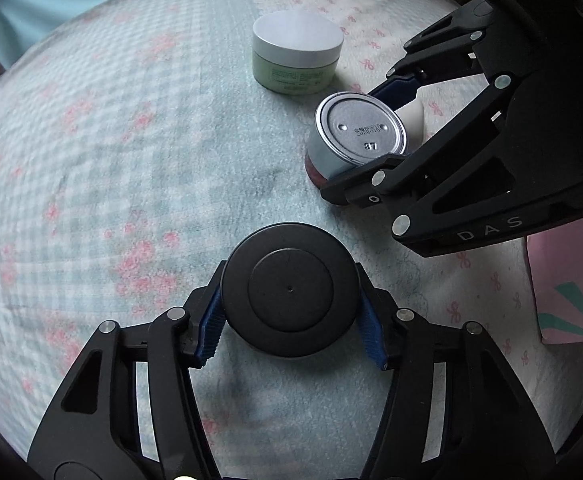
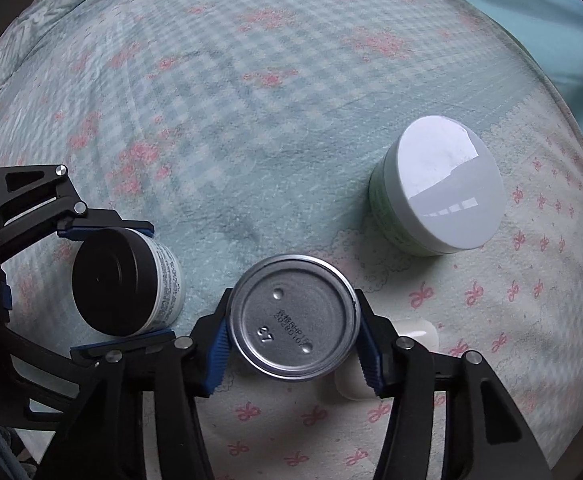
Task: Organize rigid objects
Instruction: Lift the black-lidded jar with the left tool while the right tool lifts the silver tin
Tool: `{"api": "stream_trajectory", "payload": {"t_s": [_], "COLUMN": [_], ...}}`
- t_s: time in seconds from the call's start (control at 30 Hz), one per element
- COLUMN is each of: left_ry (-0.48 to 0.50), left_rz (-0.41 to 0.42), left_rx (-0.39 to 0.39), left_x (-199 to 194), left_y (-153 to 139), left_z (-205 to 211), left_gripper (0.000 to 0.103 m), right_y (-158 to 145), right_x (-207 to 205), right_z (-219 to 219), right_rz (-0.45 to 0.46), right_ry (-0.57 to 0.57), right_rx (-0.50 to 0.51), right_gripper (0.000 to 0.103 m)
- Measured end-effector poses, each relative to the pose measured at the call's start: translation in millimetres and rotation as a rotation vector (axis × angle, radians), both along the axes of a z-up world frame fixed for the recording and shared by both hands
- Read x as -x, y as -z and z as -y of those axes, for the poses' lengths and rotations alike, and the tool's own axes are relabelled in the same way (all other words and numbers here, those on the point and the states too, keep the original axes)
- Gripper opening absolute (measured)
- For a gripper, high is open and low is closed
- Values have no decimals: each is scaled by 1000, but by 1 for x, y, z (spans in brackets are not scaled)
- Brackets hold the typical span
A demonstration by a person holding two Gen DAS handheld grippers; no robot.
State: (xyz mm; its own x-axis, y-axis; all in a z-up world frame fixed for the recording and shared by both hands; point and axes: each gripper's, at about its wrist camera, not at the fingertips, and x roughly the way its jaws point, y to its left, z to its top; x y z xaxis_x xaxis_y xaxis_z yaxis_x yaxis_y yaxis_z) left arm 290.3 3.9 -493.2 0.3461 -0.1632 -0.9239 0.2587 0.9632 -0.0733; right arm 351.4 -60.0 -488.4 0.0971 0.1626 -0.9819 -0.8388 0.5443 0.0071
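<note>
My left gripper (image 1: pixel 291 330) is shut on a black-lidded jar (image 1: pixel 290 290) with a white labelled body; the jar also shows in the right wrist view (image 2: pixel 125 282), between the left gripper's blue pads (image 2: pixel 107 232). My right gripper (image 2: pixel 293 354) is shut on a metal can (image 2: pixel 293 316) whose silver end carries stamped digits; the can also shows in the left wrist view (image 1: pixel 359 132), held by the right gripper (image 1: pixel 375 136). Both stand on or just above the bed cover. A green jar with a pale lid (image 1: pixel 296 50) stands apart, and shows at the right in the right wrist view (image 2: pixel 439 196).
A checked blue bed cover with pink bows (image 1: pixel 111 160) lies under everything. A small white object (image 2: pixel 415 332) lies just behind the can, partly hidden by the right fingers. A pink paper item (image 1: pixel 571 292) lies at the right edge.
</note>
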Motion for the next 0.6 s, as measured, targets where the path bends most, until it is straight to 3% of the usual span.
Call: {"api": "stream_trajectory", "payload": {"t_s": [0.33, 0.6], "left_ry": [-53, -90], "left_rz": [28, 67], "left_rx": [31, 42], "left_x": [13, 33], "left_y": [-16, -56], "left_z": [-17, -25], "left_gripper": [53, 53], "right_y": [-17, -63], "right_x": [4, 18], "right_z": [-6, 3], "right_rz": [-14, -7], "right_ry": [41, 183], "right_rx": [-22, -96], "right_gripper": [50, 50]}}
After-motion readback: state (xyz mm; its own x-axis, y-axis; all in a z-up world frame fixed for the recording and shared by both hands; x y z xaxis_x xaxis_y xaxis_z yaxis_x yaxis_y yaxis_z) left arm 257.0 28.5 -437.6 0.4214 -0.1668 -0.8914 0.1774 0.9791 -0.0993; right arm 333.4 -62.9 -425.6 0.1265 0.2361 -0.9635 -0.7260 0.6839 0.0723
